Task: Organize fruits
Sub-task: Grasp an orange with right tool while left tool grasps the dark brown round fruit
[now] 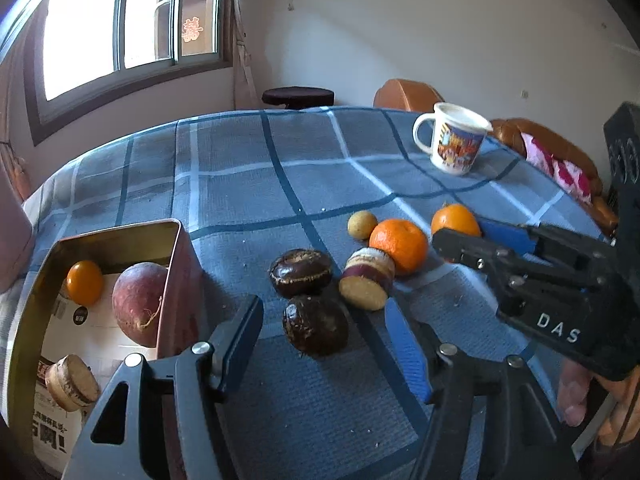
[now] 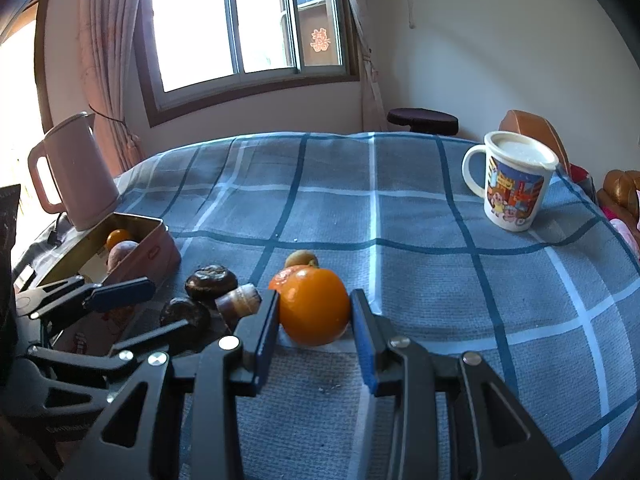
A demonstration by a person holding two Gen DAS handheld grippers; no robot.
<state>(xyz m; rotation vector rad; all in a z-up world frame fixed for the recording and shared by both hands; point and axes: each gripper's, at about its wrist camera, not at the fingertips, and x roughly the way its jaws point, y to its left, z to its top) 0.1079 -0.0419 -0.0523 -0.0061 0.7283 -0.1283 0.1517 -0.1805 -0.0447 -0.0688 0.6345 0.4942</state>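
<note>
My right gripper is shut on a round orange that rests on the blue checked cloth. Behind the orange lie a mandarin and a small yellowish fruit. My left gripper is open, its fingers wide on either side of a dark brown chestnut-like fruit without touching it. A second dark fruit and a cut purple-skinned piece lie just beyond. At the left, an open tin holds a small orange, a reddish round fruit and a cut piece.
A printed white mug stands at the far right of the table. A pink kettle stands behind the tin at the left edge. Beyond the table are a dark stool and brown chairs. A person's hand holds the right gripper.
</note>
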